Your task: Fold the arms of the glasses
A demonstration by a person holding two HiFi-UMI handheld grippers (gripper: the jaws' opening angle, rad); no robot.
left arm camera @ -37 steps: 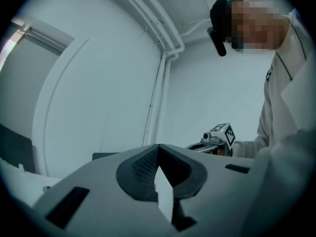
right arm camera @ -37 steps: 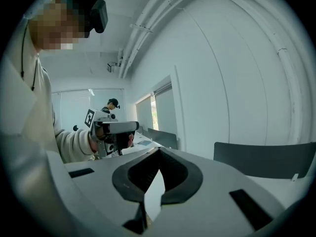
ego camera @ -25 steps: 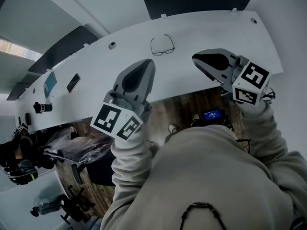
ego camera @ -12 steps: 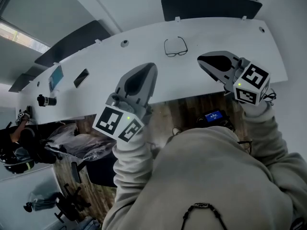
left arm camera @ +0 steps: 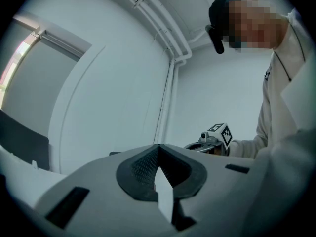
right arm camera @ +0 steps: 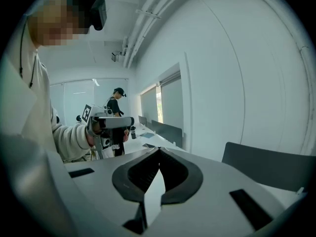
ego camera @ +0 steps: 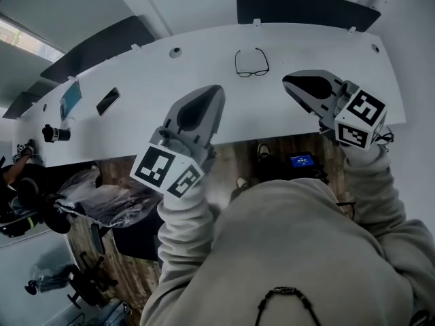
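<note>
Two hand-held grippers in frame, both clenched, nothing between the jaws.

Left hand-held gripper [ego camera: 212,95]: roughly level, over near edge of white tabletop [ego camera: 319,46]. Tips pressed together in left gripper view [left arm camera: 158,147], only white wall and pipes beyond. Marker cube [ego camera: 166,172] at the wrist end.

Right hand-held gripper [ego camera: 291,82]: tilted slightly down, also over near edge. Tips shut in right gripper view [right arm camera: 159,149]. Own marker cube [ego camera: 360,117] at the back.

Side by side, well apart, each visible in the other's view.

Glasses [ego camera: 251,63] flat on tabletop, beyond the tips and between the two hand-held grippers, nearer the far edge. Touched by neither. Arms look unfolded; too small to confirm more.

Further left on tabletop: dark phone [ego camera: 107,100], blue-faced flat device [ego camera: 70,99], small black camera-like item [ego camera: 54,133]. Dark panel [ego camera: 306,7] behind far edge.

Second person [right arm camera: 116,100] standing in background of right gripper view, beside a long desk row.
</note>
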